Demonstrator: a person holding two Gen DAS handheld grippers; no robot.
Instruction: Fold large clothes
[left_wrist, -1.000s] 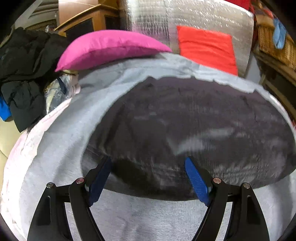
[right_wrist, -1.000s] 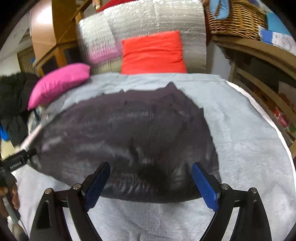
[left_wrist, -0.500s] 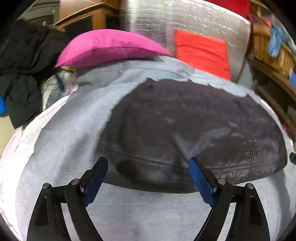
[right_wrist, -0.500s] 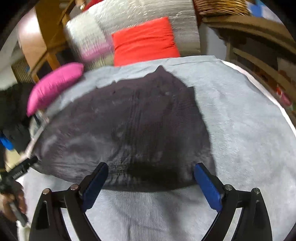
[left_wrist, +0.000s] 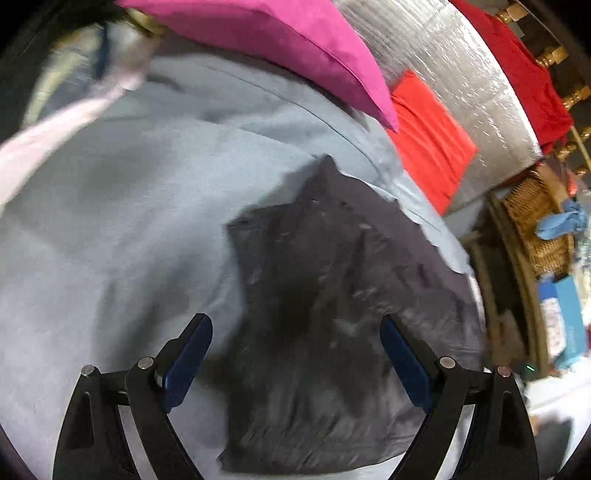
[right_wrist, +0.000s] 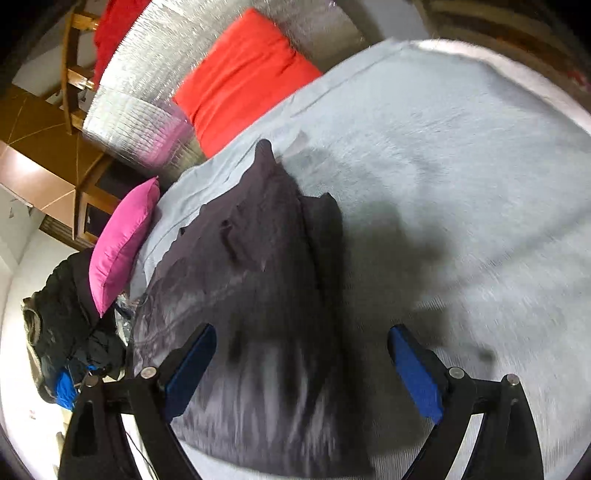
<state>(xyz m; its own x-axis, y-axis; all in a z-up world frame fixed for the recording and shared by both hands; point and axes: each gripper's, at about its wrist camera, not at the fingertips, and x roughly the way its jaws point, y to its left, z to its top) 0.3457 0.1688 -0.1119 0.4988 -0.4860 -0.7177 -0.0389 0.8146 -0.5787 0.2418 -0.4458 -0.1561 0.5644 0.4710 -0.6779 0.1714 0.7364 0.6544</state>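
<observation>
Dark cloth, the garment (left_wrist: 332, 332) lay already folded into a compact block mid-bed on the grey bedspread (left_wrist: 110, 221), its peak toward the pillow edge. Left gripper (left_wrist: 295, 354) and right gripper (right_wrist: 301, 363) both hung wide and empty above it; probably only further halving or tidying remained.
</observation>
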